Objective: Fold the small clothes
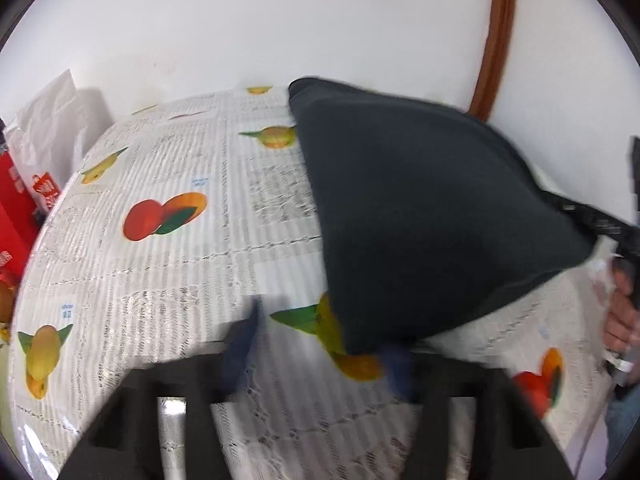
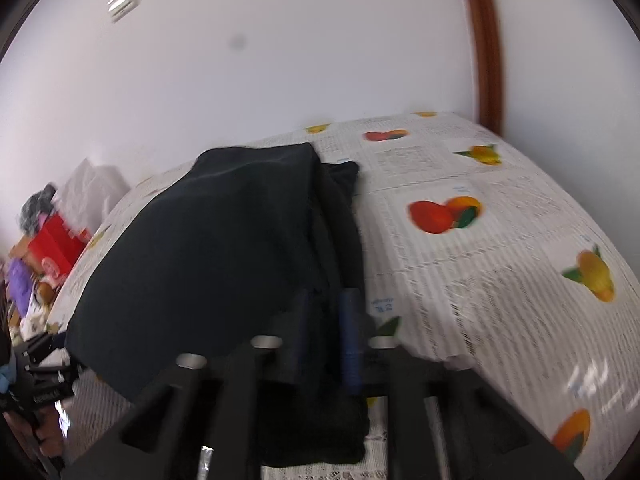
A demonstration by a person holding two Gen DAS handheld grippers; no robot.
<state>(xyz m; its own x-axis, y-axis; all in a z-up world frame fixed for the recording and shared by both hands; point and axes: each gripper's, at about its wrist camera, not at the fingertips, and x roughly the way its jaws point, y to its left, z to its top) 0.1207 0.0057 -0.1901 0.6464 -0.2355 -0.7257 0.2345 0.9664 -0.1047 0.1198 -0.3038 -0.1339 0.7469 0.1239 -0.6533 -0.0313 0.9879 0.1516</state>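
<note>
A dark garment [image 1: 432,216] hangs lifted over the table with the fruit-print cloth [image 1: 168,264]. In the left wrist view my left gripper [image 1: 320,348] is open, with the garment's lower corner just above its right finger [image 1: 396,368]. The right gripper shows at the far right edge, pulling the garment's corner taut. In the right wrist view my right gripper [image 2: 326,344] is shut on a bunched edge of the garment [image 2: 208,256], which spreads out to the left. The left gripper [image 2: 40,364] shows at the left edge there.
The fruit-print cloth [image 2: 500,264] covers the whole table. Red boxes [image 1: 16,208] and white plastic bags [image 1: 48,120] sit past the table's left end, also in the right wrist view [image 2: 56,248]. A white wall with a brown door frame [image 1: 496,40] stands behind.
</note>
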